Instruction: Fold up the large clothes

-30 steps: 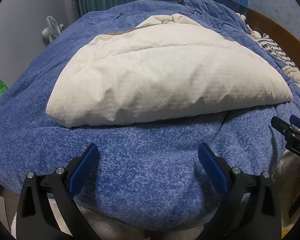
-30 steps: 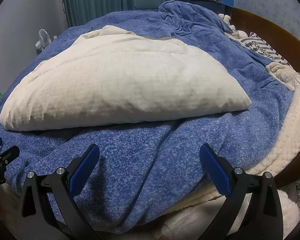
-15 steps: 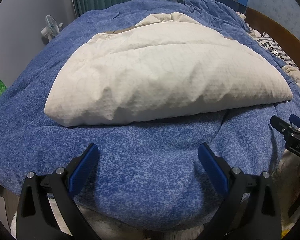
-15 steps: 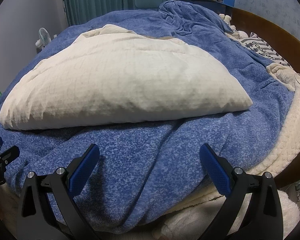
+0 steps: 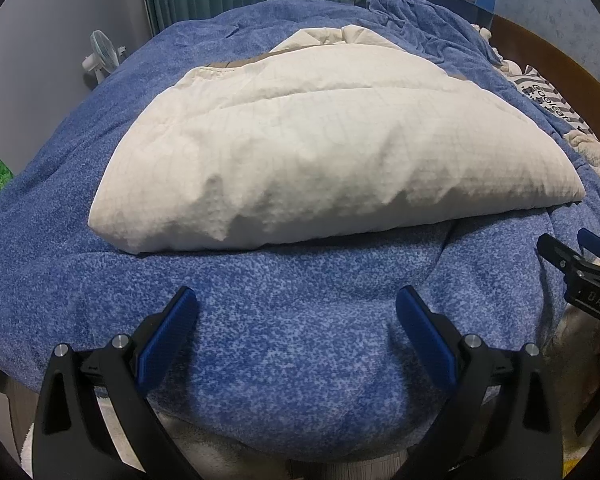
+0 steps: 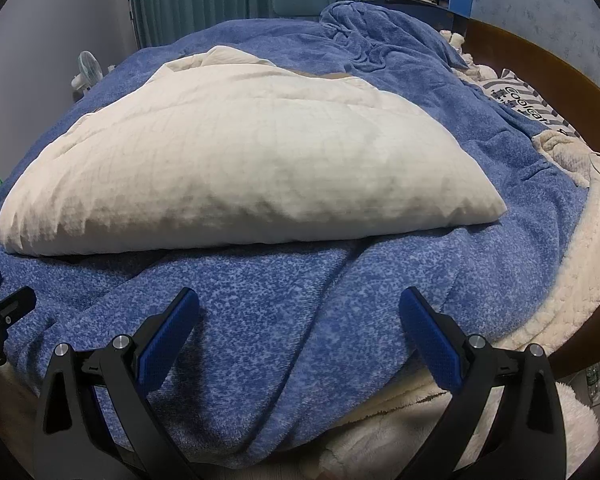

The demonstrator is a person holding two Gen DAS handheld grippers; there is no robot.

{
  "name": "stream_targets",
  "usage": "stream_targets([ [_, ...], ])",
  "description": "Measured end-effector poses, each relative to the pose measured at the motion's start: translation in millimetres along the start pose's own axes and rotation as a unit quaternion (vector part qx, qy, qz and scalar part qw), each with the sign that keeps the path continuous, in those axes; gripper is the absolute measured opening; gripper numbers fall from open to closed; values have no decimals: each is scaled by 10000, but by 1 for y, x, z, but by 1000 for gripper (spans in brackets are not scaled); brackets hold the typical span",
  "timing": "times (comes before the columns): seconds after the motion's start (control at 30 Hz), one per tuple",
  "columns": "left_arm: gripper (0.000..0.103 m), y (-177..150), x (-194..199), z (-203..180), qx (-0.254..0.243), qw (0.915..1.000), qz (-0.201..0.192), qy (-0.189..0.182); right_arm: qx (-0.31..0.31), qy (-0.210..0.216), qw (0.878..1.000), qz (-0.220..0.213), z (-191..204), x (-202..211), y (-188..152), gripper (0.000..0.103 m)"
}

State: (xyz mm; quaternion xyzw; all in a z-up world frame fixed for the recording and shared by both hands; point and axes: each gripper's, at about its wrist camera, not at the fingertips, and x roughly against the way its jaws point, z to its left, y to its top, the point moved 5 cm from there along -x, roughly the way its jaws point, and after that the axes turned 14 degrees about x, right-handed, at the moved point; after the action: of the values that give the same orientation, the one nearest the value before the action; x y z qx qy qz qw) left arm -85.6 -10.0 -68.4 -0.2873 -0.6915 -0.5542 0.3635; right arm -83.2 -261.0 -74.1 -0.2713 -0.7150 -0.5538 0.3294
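A cream quilted garment (image 5: 332,160) lies folded into a broad puffy bundle on a blue blanket (image 5: 292,320) over the bed; it also shows in the right wrist view (image 6: 252,176). My left gripper (image 5: 296,320) is open and empty, hovering over the blanket at the bed's near edge, short of the garment's front fold. My right gripper (image 6: 300,320) is open and empty, likewise short of the garment. The right gripper's tip shows at the right edge of the left wrist view (image 5: 576,268); the left gripper's tip shows at the left edge of the right wrist view (image 6: 0,312).
A wooden headboard (image 6: 540,68) curves along the right. A striped pillow (image 6: 528,104) and a cream throw (image 6: 572,280) lie at the right side. A small fan (image 5: 100,56) stands at the left wall. Teal curtains, a chair and a bookshelf are behind.
Both grippers have edged slightly forward toward the garment; the garment has not moved and both stay open.
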Motion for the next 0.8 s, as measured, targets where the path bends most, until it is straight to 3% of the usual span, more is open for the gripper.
stream_targets([
  [0.53, 95, 2, 2, 2, 39, 10000, 10, -51, 2, 2, 10000, 6, -1, 0, 0, 96],
  [0.8, 95, 0, 4, -4, -116, 9998, -89, 97, -7, 1, 10000, 8, 0, 0, 0, 96],
])
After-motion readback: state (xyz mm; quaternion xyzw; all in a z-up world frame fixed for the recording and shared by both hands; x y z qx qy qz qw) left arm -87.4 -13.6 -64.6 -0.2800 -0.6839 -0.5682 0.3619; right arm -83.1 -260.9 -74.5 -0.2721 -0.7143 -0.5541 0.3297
